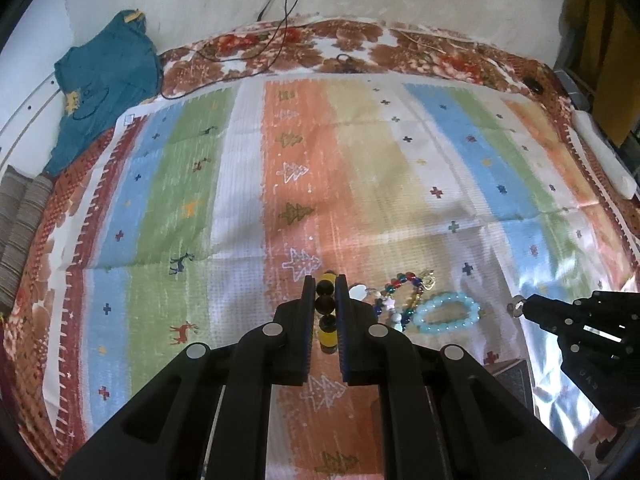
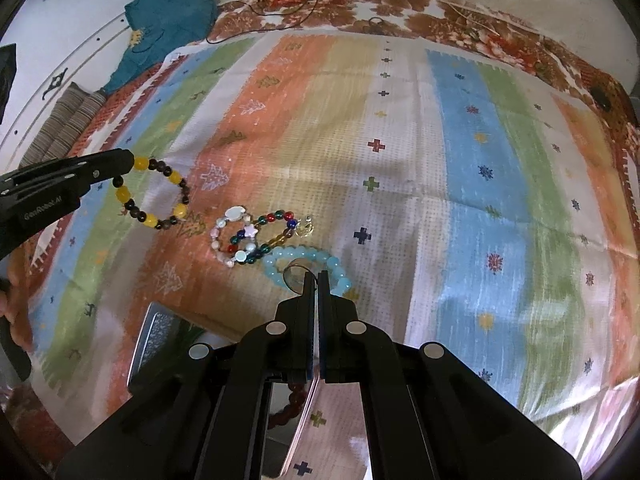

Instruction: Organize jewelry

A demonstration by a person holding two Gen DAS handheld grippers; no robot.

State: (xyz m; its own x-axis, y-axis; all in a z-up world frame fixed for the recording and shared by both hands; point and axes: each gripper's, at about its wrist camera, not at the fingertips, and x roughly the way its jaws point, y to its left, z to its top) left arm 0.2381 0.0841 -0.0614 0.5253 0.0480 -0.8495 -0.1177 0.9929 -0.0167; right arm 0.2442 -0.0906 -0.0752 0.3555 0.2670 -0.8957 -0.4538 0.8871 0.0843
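My left gripper [image 1: 325, 280] is shut on a bracelet of yellow and dark beads [image 1: 325, 304], held off the striped cloth [image 1: 240, 200]. The right wrist view shows that bracelet [image 2: 160, 196] hanging as a loop from the left gripper [image 2: 122, 166]. My right gripper [image 2: 318, 280] is shut on a thin silvery ring [image 2: 294, 274], which also shows at the right gripper [image 1: 526, 307] in the left wrist view. Below it on the cloth lie a light-blue bead bracelet [image 2: 280, 258], a multicoloured bead bracelet [image 2: 276, 216] and a pale pearl-like bracelet [image 2: 224, 236].
A shiny metal tray [image 2: 154, 340] lies near the front edge, with dark red beads [image 2: 288, 404] showing in it under my right gripper. A teal garment [image 1: 104, 80] and a black cable [image 1: 280, 32] lie at the far side. A hand [image 2: 16, 304] shows at the left edge.
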